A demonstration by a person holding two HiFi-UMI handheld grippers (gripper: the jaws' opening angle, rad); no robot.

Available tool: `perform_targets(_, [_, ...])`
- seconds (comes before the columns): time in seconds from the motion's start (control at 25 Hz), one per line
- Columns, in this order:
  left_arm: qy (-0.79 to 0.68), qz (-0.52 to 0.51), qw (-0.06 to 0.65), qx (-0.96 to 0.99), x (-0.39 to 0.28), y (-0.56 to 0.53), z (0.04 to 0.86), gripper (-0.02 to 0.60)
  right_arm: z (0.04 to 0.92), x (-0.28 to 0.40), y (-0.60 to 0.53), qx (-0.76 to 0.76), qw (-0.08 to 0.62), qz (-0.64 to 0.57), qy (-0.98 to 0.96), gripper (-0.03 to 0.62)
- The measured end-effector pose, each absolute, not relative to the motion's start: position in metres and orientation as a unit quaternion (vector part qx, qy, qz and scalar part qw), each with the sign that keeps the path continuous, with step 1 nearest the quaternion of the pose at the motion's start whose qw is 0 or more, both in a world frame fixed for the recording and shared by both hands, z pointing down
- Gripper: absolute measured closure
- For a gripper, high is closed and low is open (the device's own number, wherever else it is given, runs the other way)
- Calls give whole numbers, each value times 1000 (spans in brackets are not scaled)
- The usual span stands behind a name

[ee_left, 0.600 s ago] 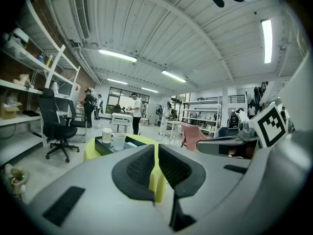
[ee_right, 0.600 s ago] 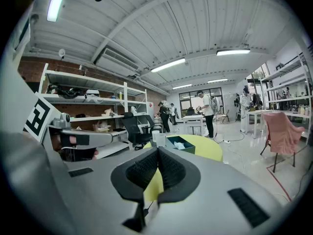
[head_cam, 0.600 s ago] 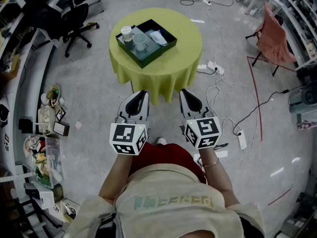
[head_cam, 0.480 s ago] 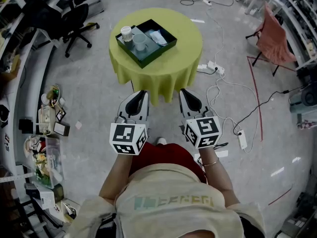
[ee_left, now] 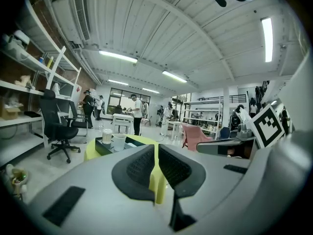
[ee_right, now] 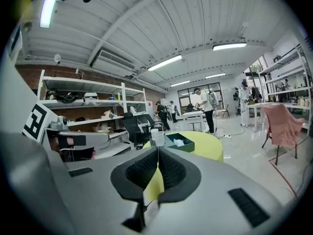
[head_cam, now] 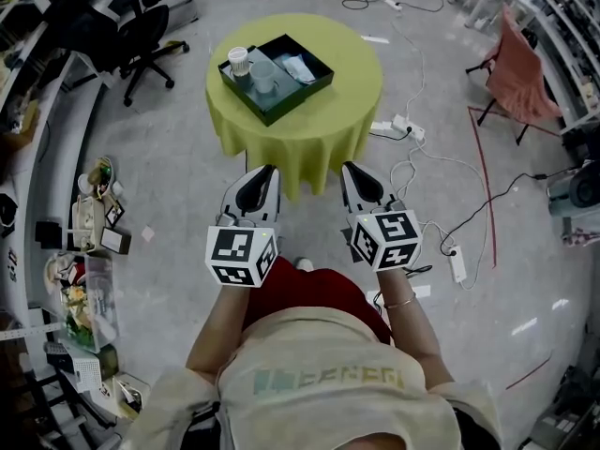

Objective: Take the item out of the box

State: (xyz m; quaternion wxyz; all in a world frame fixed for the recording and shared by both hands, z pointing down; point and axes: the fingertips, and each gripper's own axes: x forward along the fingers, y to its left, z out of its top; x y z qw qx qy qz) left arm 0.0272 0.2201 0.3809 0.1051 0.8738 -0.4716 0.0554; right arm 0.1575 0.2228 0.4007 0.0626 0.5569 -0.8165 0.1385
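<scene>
A dark open box [head_cam: 302,101] stands on a round table with a yellow-green cloth [head_cam: 319,139]. In the box are a white ribbed cup [head_cam: 239,61], a translucent cup [head_cam: 263,79] and a white packet [head_cam: 300,69]. My left gripper [head_cam: 265,172] and right gripper [head_cam: 349,169] are held side by side in front of me, well short of the table's near edge, both shut and holding nothing. The left gripper view shows its pads [ee_left: 156,148] together, with the box [ee_left: 128,142] far ahead. In the right gripper view the pads [ee_right: 157,153] meet below the distant box [ee_right: 182,142].
A black office chair [head_cam: 141,31] stands left of the table and a pink-draped chair [head_cam: 520,73] at the right. Cables and power strips [head_cam: 412,157] lie on the floor to the right. Cluttered shelves [head_cam: 84,251] run along my left. People stand far behind the table.
Both grippers have edged slightly forward toward the table. Their jaws have stayed shut.
</scene>
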Motion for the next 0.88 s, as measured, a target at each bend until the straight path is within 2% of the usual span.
perform_targets(0.88, [-481,57,103,869,22,168,373,543,385,159,171,560,43,134,-816,556])
